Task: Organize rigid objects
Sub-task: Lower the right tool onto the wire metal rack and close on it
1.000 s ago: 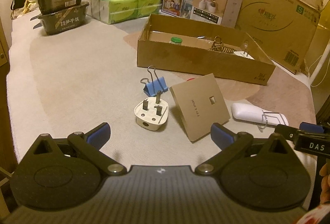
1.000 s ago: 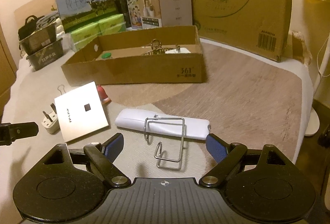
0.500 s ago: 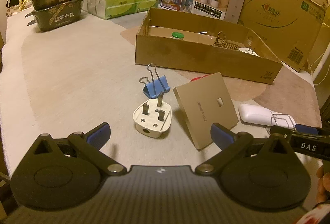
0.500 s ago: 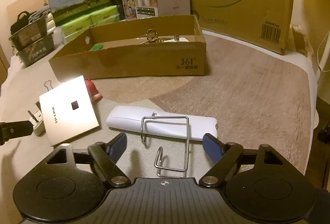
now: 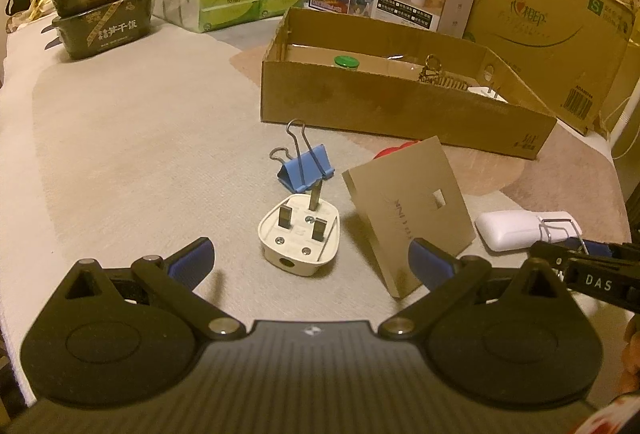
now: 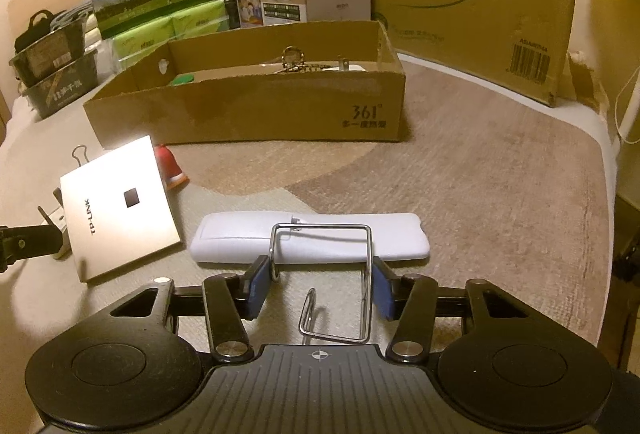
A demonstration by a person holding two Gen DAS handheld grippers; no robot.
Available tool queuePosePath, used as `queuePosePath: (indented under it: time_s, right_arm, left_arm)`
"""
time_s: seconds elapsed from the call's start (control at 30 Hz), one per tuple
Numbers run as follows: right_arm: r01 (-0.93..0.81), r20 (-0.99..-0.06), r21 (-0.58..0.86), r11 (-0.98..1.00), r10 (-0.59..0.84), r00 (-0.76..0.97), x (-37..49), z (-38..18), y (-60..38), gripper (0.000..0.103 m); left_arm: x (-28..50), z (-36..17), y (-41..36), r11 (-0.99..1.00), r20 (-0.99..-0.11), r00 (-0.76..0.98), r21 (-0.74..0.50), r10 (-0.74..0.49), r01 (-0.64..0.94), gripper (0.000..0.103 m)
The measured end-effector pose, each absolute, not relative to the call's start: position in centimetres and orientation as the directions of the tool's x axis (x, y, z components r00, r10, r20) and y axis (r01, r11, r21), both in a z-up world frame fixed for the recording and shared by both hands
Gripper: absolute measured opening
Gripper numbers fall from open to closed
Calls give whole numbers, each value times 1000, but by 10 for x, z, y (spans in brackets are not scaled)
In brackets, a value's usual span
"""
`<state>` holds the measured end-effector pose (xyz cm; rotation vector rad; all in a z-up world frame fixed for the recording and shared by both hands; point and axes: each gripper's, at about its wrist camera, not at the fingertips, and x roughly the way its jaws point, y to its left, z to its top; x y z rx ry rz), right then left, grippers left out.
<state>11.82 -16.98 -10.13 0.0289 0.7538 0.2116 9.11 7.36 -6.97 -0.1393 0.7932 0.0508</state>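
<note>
"TP-LINK" marks the square panel [image 6: 120,208]; "361°" the cardboard box [image 6: 248,110]. Lower centre, the right gripper [image 6: 320,280] tilts downward, narrowing onto the wire bracket [image 6: 322,258]; the left gripper [image 5: 310,262] gapes wide, empty.

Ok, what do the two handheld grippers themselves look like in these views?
The left gripper and the right gripper match: black ribbed body, two round black discs, silver-riveted black linkage arms, blue finger pads. Seen from the left wrist, the right one carries white "DAS" lettering. No cables or sleeves show.
</note>
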Motion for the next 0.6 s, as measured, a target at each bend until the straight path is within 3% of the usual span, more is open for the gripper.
queuePosePath:
  time_s: [0.6]
  right_arm:
    - [-246,-684,175,953,297,666,109,-87,-157,51]
  left_arm:
    - [97,-77,88,994,-712,702,-82,-11,-67,102]
